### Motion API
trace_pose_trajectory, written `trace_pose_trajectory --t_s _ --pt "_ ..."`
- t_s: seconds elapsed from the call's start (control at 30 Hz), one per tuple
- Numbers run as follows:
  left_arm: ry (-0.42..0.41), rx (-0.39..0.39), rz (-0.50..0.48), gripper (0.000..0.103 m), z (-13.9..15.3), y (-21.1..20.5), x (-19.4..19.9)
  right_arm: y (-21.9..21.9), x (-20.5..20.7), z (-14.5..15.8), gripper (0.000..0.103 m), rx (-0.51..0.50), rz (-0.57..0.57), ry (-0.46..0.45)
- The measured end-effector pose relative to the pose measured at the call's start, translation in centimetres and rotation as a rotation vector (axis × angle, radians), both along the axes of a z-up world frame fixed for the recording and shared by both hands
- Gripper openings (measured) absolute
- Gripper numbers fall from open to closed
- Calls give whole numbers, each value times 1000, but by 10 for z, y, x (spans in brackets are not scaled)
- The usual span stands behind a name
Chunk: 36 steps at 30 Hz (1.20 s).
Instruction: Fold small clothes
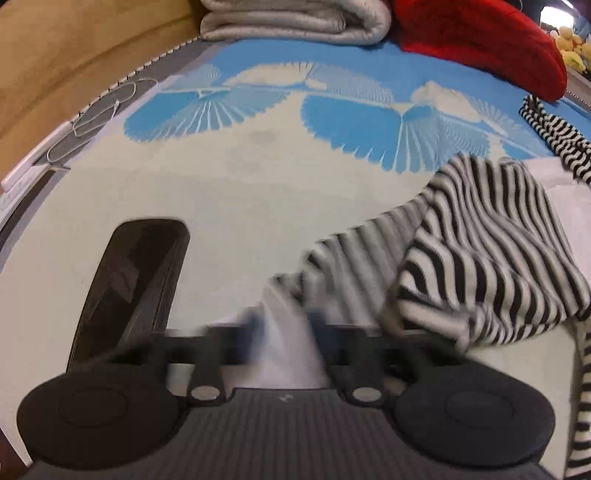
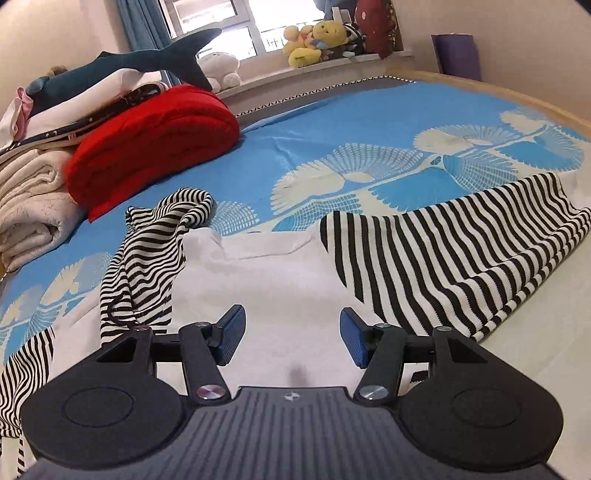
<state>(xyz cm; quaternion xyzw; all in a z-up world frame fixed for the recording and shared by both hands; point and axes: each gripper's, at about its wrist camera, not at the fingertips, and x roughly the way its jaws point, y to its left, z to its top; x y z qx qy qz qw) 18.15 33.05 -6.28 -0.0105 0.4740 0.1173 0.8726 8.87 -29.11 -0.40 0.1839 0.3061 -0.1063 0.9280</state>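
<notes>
A small garment with a white body (image 2: 280, 280) and black-and-white striped sleeves lies on the blue and white bedspread (image 2: 332, 122). Its left sleeve (image 2: 155, 251) is bunched; its right sleeve (image 2: 461, 258) lies folded across the body. My right gripper (image 2: 291, 339) is open and empty just above the white body. In the left wrist view the striped sleeve (image 1: 480, 251) hangs lifted and blurred from my left gripper (image 1: 284, 332), whose blurred blue pads (image 1: 251, 328) stand close together with white fabric between them.
A red folded blanket (image 2: 155, 140), white folded bedding (image 2: 33, 199) and a plush shark (image 2: 129, 62) lie at the bed's far left. Stuffed toys (image 2: 317, 40) sit on the window sill. A grey folded blanket (image 1: 295, 18) and a dark phone (image 1: 129, 280) lie on the bed.
</notes>
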Motion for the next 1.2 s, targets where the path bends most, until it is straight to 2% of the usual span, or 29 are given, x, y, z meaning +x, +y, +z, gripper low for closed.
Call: trace_pose_trajectory --t_s 0.03,0.1,0.13,0.17,0.3,0.37,0.57,0.63,0.73,0.8,0.9,0.97,1.03,1.07,1.1,1.13,1.17,1.2 --pt "-18 23 13 10 6 -1 1 1 1 -1 59 -2 6 2" --pt "-44 90 24 10 16 3 5 4 3 -2 59 -15 19 5" --pt "-57 126 57 10 22 13 8 5 5 -3 59 -26 23 6" --pt "-56 129 87 10 26 26 12 7 6 -4 59 -37 26 7" --pt "-37 86 163 10 32 69 33 11 8 -3 59 -51 49 5" --pt "-4 69 166 10 27 71 43 12 10 -3 59 -55 65 8" --pt "48 85 159 10 23 58 52 11 10 -2 59 -73 80 15" --pt "48 69 173 10 32 55 50 8 10 -1 59 -77 83 16" --pt "8 -35 186 10 66 43 51 6 8 3 59 -74 86 14" --pt "-49 -96 131 10 101 11 56 4 5 6 59 -72 92 5" --pt "-138 -173 -39 10 157 -77 61 1 0 11 59 -69 98 -13" --pt "-195 -250 -178 10 189 -157 60 -2 -4 13 59 -61 99 -20" --pt "-229 -335 -302 12 203 -238 54 -6 -8 14 59 -42 94 -24" --pt "-244 -382 -352 17 203 -273 49 -9 -9 15 59 -31 91 -26" --pt "-250 -422 -421 37 200 -313 42 -13 -11 15 59 -16 82 -29" --pt "-233 -428 -485 68 195 -346 34 -16 -13 15 59 -3 75 -26" --pt "-223 -406 -531 79 191 -370 24 -20 -14 14 59 13 66 -19" --pt "-242 -377 -563 85 188 -382 12 -25 -15 13 59 27 57 -16"
